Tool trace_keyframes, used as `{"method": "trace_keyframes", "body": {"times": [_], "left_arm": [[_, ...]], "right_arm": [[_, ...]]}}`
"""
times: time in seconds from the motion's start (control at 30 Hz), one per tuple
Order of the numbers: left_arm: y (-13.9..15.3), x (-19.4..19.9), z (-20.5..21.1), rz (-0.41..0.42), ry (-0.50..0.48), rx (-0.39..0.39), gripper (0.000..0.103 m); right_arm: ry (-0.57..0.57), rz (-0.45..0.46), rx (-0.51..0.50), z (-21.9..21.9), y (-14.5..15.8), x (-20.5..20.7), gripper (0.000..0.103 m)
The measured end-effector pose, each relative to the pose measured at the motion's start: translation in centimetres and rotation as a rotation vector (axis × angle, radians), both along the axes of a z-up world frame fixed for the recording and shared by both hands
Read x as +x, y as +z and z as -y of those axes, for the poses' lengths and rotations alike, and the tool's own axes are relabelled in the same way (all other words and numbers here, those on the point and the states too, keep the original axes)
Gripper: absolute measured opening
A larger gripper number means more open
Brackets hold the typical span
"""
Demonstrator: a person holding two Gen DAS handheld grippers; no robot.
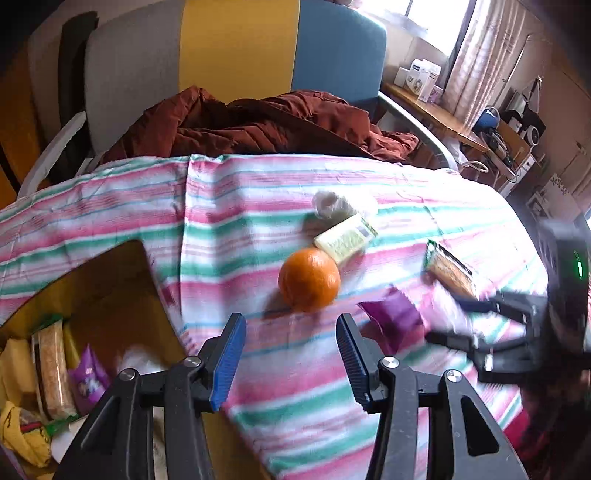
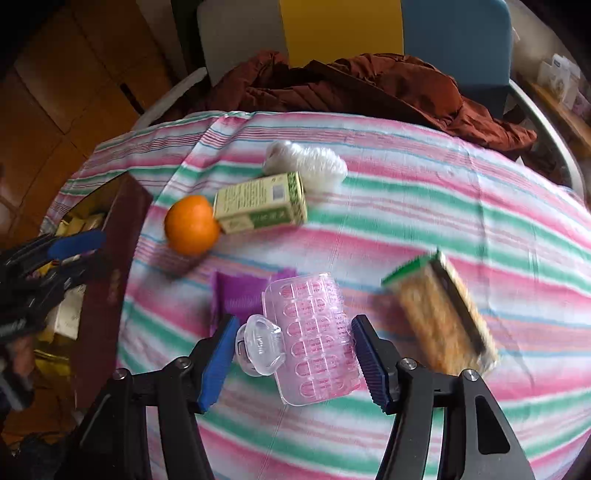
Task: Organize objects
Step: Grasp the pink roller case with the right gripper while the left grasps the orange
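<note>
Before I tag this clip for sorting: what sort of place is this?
Probably a lived-in home room: a striped cloth covers the table, a brown jacket lies on a chair, and a curtained window lights a cluttered desk.

Daylight came from a window at the top right of the left wrist view, blown out to white glare. The striped cloth was evenly lit, and the orange cast a soft shadow toward the camera. Both fisheye views bowed straight edges and darkened at the corners. Motion blur smeared the cracker packet and the right gripper.
</note>
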State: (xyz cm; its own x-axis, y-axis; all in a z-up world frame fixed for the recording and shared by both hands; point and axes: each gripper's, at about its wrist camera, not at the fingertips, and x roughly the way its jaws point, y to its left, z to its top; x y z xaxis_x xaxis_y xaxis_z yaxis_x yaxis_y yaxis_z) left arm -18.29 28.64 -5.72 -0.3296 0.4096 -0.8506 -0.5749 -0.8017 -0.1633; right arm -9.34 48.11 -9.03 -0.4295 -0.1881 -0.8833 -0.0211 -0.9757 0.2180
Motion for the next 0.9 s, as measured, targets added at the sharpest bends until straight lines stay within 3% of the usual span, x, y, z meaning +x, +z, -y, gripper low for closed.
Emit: {"method": "trace_keyframes", "body": {"times": [0.13, 0.2, 0.27, 0.47, 0.53, 0.63, 0.9], "left_arm": [[-0.3, -1.3, -1.3, 0.005, 0.021, 0.011, 0.053], [-0.7, -1.9, -2.2, 0.003, 0.019, -0.008, 0.067], [-1.5, -2.6, -2.9, 0.055, 0.018, -0.001, 0.067], [-3.1, -3.7, -4.7, 0.061, 0.013, -0.056, 0.067], [-4.0, -3.9, -5.4, 0.075, -0.005, -0.080, 0.065], [-5.1, -4.2, -5.6, 0.102, -0.005, -0.075, 0.050], [-3.0, -1.4, -3.4, 0.042, 0.004, -0.027, 0.050]], "right_arm": [[-0.019, 0.021, 0.013, 0.0, -1.0, 1.2, 0.063], [-0.008, 0.010, 0.011, 0.2, -0.8, 1.0, 0.063], [0.001, -0.008, 0.020, 0.3, -0.4, 1.2, 0.063], [-0.005, -0.035, 0.044, 0.1, 0.4, 1.2, 0.063], [-0.006, -0.054, 0.049, -0.1, 0.9, 1.3, 0.063], [-0.006, -0.080, 0.048, -0.1, 1.5, 1.4, 0.063], [-0.015, -0.105, 0.065, -0.1, 1.9, 1.4, 0.063]]}}
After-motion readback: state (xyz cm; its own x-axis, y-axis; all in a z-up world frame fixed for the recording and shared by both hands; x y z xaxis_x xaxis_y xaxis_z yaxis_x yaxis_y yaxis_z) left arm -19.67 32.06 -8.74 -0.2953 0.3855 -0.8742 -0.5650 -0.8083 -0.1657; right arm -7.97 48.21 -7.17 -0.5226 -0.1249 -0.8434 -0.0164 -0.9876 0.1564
